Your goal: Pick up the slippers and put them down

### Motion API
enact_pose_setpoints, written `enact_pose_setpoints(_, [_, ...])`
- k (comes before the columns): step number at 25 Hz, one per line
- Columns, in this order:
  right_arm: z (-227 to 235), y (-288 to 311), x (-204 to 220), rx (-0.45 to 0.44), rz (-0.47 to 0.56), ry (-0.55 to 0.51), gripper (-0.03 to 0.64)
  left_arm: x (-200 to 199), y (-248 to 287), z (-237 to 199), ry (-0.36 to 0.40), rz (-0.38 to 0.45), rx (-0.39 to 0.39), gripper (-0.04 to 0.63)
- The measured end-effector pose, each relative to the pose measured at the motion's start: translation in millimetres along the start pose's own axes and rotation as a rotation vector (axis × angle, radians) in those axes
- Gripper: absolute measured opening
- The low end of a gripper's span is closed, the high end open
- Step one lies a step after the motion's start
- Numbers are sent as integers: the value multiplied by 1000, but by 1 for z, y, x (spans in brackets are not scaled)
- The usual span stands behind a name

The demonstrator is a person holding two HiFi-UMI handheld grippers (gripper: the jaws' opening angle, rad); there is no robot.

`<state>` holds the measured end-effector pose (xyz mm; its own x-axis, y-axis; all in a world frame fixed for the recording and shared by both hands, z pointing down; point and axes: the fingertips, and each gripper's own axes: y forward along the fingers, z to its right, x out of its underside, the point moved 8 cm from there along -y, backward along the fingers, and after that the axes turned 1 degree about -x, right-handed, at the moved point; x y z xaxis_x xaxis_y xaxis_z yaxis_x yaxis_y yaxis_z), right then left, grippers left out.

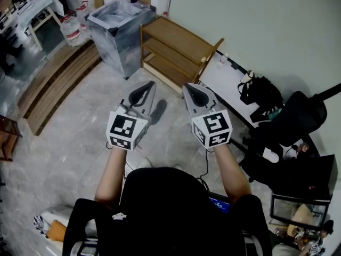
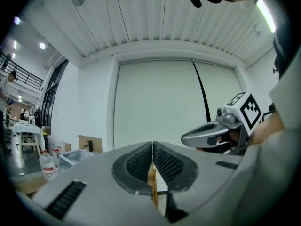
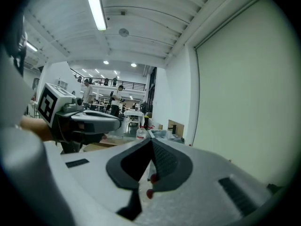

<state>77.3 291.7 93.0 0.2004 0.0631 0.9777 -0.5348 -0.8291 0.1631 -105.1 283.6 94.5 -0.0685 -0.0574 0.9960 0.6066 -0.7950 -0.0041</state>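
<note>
Over the floor (image 1: 80, 121), the left claw (image 1: 150, 85) and right claw (image 1: 187, 87) are hanging side by side, both pointing toward the wooden shelf (image 1: 176, 41) ahead, each with its jaws pressed together on nothing. No slippers are showing in any view, so I am unable to judge which way they lie, how their length runs, or which hand is nearer.

Your left gripper (image 1: 151, 84) and right gripper (image 1: 186, 86) are pale grey shells that taper to a narrow tip. Black ribbed pads (image 2: 141, 163) line the jaws, and black slotted vents (image 2: 66, 199) mark the shells. A white cube (image 1: 127, 130) with black square markers caps each gripper. A thin dark cable (image 1: 205, 167) trails from the right gripper. You wear a black top (image 1: 160, 212).
</note>
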Motion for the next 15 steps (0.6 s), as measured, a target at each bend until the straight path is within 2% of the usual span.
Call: enact_pose_setpoints(15, [1,-13,4,-6,1,1,-3,2,-2,13,14,-16,-20,8])
